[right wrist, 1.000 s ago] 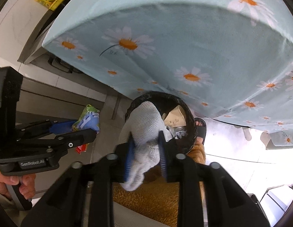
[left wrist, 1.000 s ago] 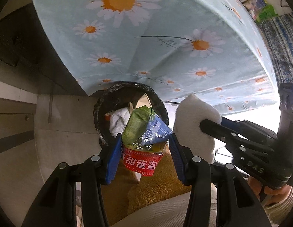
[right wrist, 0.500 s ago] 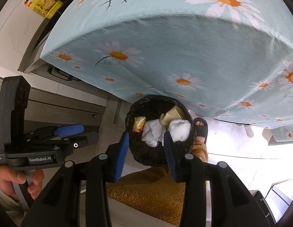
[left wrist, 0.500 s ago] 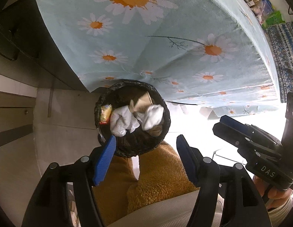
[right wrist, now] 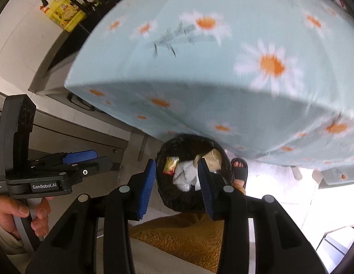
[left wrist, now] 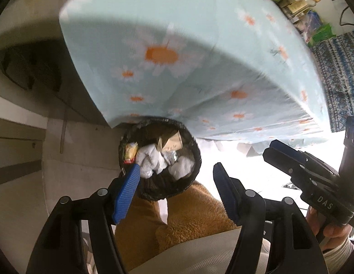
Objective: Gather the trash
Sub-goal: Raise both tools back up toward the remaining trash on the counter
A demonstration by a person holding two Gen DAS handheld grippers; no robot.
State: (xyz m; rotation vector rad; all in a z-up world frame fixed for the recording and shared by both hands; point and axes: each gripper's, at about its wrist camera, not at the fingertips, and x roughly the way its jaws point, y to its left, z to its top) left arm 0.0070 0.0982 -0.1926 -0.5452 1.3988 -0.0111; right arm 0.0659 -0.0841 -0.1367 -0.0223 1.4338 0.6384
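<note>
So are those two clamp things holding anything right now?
No. Both the left gripper and the right gripper are empty, jaws apart; the trash lies in the bin below.

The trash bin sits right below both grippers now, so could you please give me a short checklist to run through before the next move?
1. Left gripper empty: ok, jaws apart, nothing between the blue pads.
2. Right gripper empty: ok, jaws apart and clear of the trash.
3. Trash inside the trash bin: ok, the white crumpled tissues, the yellow snack wrapper and the tan paper piece lie within its rim.
4. Bin upright: ok, its opening faces up beside the daisy tablecloth.
5. Trash left on the table: cannot tell, the tabletop is blurred and only partly seen.
6. Foot in a black sandal near the bin: ok, beside it, not in the way.
</note>
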